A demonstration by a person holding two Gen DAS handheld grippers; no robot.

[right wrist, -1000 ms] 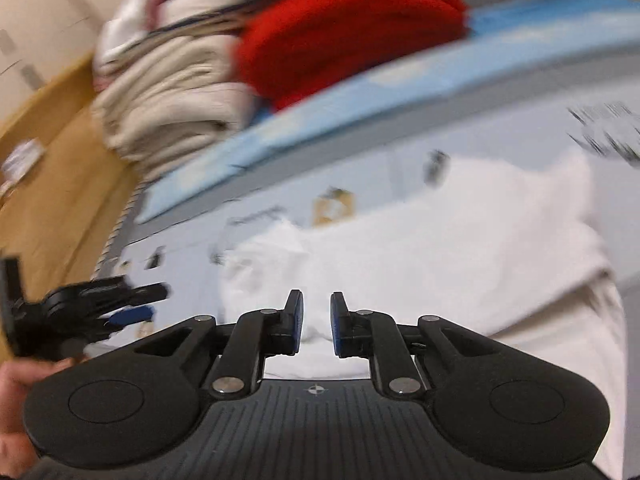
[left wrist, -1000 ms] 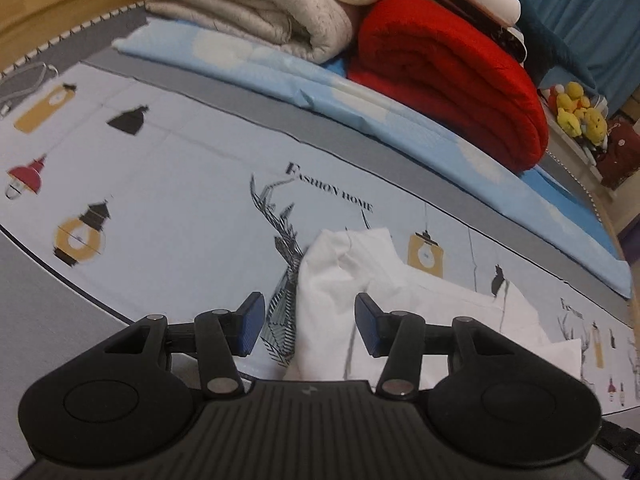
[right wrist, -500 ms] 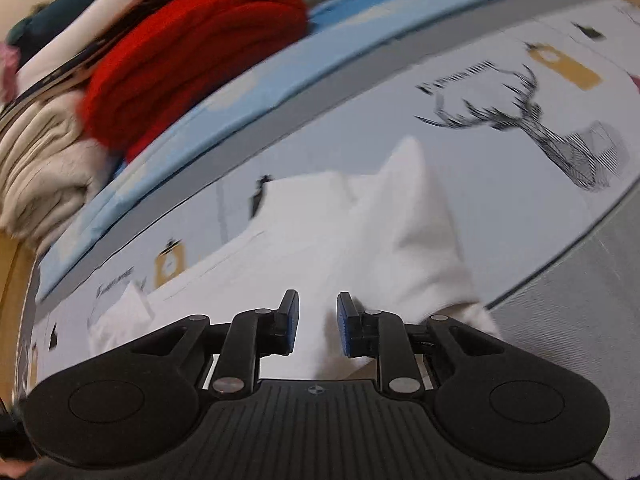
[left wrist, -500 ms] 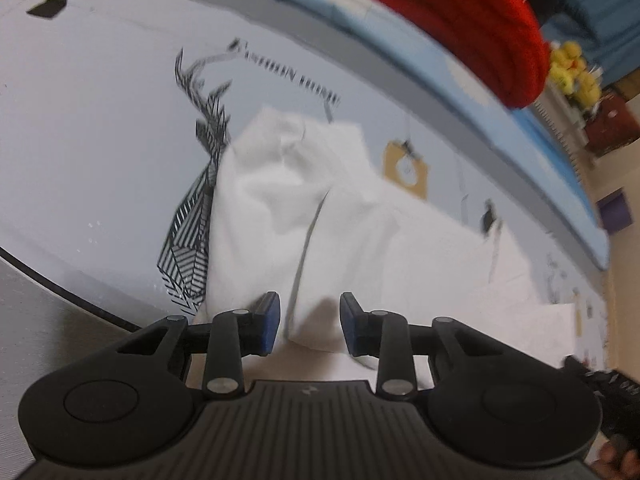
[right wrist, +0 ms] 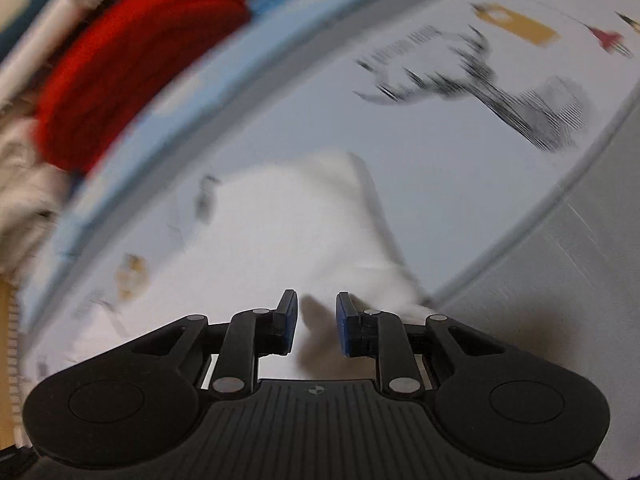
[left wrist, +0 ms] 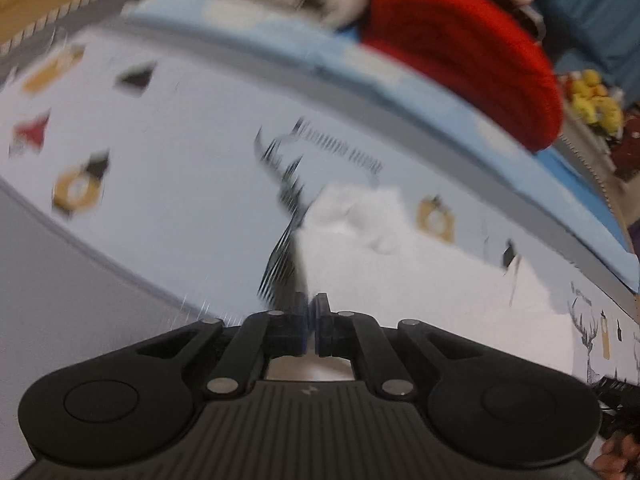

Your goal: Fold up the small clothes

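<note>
Hand beside white garment, left wrist view only

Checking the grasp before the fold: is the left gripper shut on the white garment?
Shut: the left gripper has its blue pads together at the white garment edge; blur hides whether cloth is pinched.

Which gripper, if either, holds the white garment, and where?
The left gripper is shut on the white garment at its near edge; the right gripper is open.
</note>
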